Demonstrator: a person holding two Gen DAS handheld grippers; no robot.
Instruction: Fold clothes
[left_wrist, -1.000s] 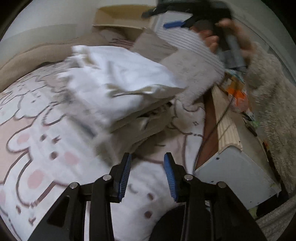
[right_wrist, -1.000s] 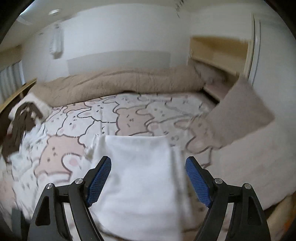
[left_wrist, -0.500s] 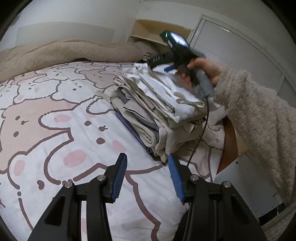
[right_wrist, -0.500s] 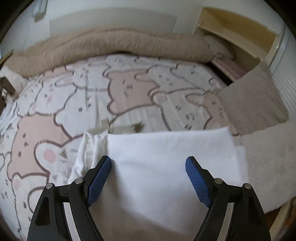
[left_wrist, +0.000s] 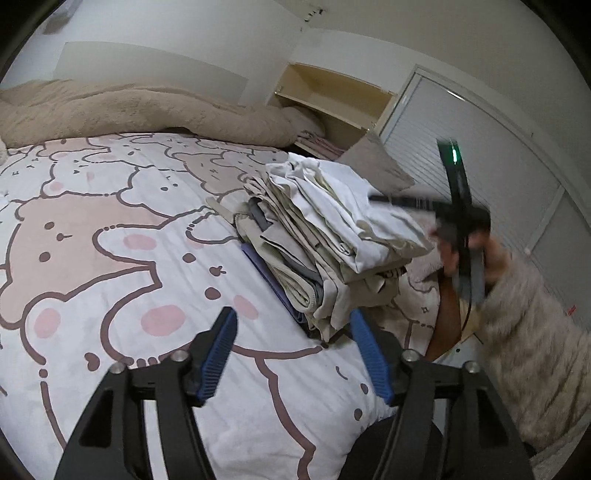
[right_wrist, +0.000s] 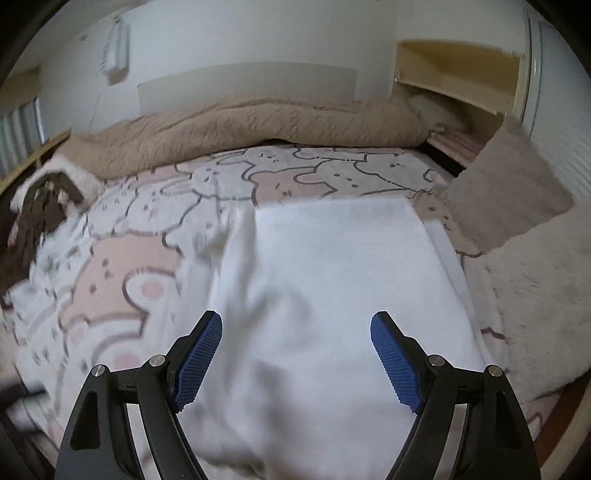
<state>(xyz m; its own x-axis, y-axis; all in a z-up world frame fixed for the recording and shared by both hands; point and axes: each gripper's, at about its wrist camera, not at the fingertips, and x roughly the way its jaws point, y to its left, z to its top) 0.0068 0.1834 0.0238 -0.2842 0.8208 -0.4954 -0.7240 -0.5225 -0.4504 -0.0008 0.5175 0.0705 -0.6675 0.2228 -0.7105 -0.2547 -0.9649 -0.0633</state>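
A stack of folded clothes (left_wrist: 325, 236) sits on the bed (left_wrist: 110, 280), white garment (right_wrist: 332, 288) on top. The left gripper (left_wrist: 293, 350) and right gripper (right_wrist: 295, 354) hover near the stack, jaws wide, empty. Dark clothing (right_wrist: 33, 210) far from the stack looks unfolded.

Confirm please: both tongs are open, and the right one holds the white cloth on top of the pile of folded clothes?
Not quite. The right tongs are open above the white cloth, holding nothing, as the right wrist view shows. The left tongs are open too.
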